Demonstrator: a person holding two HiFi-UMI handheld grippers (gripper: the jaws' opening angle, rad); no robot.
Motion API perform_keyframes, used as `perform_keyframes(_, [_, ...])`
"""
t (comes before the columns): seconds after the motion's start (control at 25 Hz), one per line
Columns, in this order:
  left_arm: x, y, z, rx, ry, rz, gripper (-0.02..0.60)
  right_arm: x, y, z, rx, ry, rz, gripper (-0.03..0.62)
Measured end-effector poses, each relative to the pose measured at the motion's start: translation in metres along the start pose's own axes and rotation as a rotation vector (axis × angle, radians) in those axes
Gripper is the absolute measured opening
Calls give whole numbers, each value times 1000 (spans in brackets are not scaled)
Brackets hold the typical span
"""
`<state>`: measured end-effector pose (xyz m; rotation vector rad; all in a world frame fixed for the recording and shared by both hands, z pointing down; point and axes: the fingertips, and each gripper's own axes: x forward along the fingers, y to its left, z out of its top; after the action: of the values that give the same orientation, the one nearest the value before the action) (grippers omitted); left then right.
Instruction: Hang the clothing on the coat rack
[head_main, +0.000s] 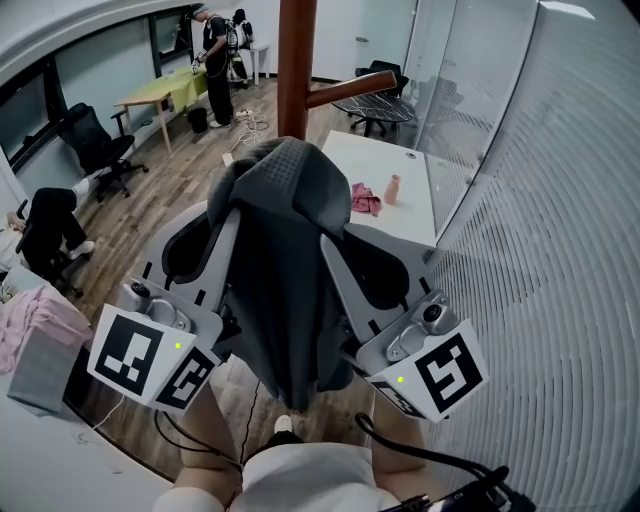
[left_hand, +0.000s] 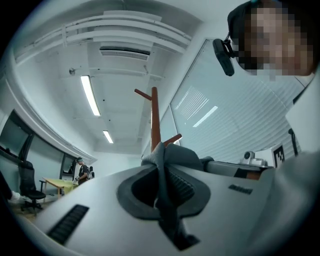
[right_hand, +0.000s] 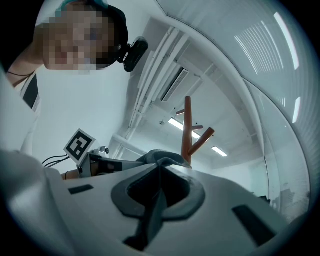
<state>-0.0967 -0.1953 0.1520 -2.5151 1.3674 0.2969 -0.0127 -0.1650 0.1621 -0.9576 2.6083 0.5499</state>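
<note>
A dark grey garment (head_main: 290, 270) hangs bunched between my two grippers, right in front of the brown coat rack pole (head_main: 296, 65) and its slanted peg (head_main: 350, 90). My left gripper (head_main: 228, 205) is shut on the garment's left side, where the cloth (left_hand: 182, 155) is pinched in the closed jaws (left_hand: 159, 152). My right gripper (head_main: 335, 235) is shut on its right side, with a fold (right_hand: 150, 220) running down between the jaws (right_hand: 161, 162). Both gripper views look up at the rack (left_hand: 155, 120) (right_hand: 187, 125), whose pegs stand above the cloth. The fingertips are hidden under fabric.
A white table (head_main: 400, 215) behind the rack carries a pink cloth (head_main: 365, 198) and a small bottle (head_main: 393, 188). A glass wall with blinds (head_main: 540, 200) runs along the right. Black office chairs (head_main: 95, 145) and a person at a green table (head_main: 215, 60) are at far left.
</note>
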Motion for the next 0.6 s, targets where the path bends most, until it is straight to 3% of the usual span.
perform_keyframes(0.6, [-2, 8, -25, -52, 51, 6, 28, 1, 7, -25, 38, 65, 10, 25])
